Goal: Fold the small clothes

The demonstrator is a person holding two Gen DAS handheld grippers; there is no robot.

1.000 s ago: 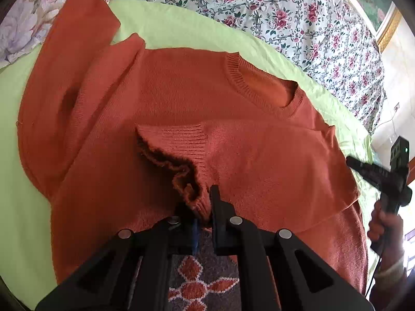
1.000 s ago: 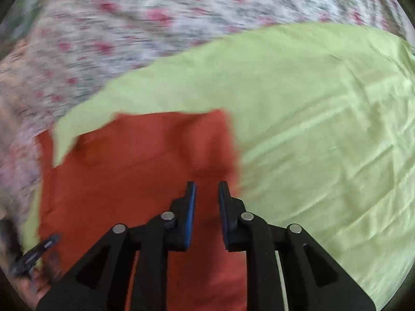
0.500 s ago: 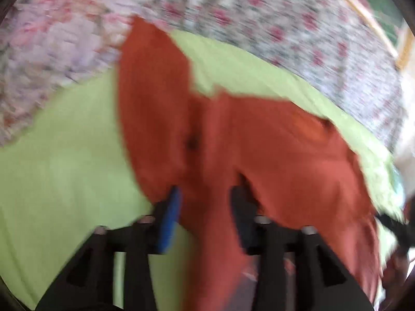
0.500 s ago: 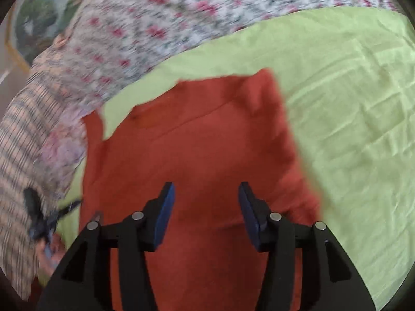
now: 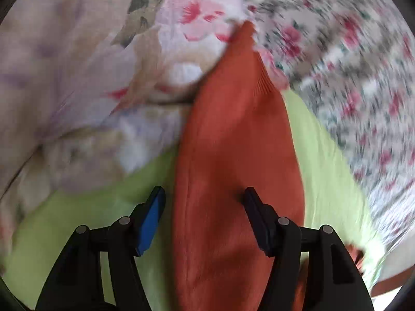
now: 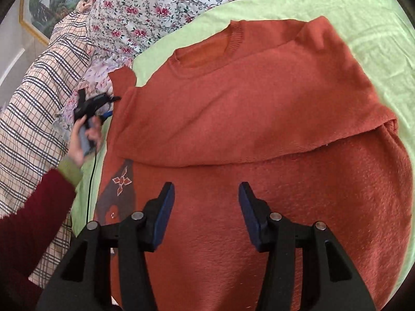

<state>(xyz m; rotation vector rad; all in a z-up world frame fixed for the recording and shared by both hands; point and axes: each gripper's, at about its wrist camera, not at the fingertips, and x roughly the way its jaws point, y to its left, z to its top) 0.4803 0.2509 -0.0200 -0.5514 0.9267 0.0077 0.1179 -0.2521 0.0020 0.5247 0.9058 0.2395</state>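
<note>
The bed (image 6: 166, 2) carries a rose-print floral cover, and over that lies a lime-green sheet (image 6: 363, 20) on which the work is laid. A checked cloth (image 6: 33, 108) is heaped at the bed's left edge in the right wrist view, and a pale pillow with large blurred flowers (image 5: 85, 83) fills the upper left of the left wrist view.

The rust-orange knitted sweater (image 6: 259, 119) lies flat on the green sheet, neckline (image 6: 207, 51) pointing away from the right camera. Its right sleeve is folded in across the chest, making a slanted edge over the body. A dark patterned patch with a small diamond motif (image 6: 120, 181) shows at the sweater's lower left edge.

The left sleeve (image 5: 233, 142) stretches out long and straight, its ribbed cuff end reaching past the green sheet onto the flowered pillow.

The right hand-held gripper (image 6: 206, 207) hangs above the sweater's lower body with its jaws spread wide and nothing between them.

The left hand-held gripper (image 5: 202, 215) is likewise spread wide, the jaws straddling the outstretched sleeve without closing on it; whether they touch the fabric cannot be told. From the right wrist view it appears small at the sweater's left shoulder, held in the person's left hand (image 6: 83, 140)
</note>
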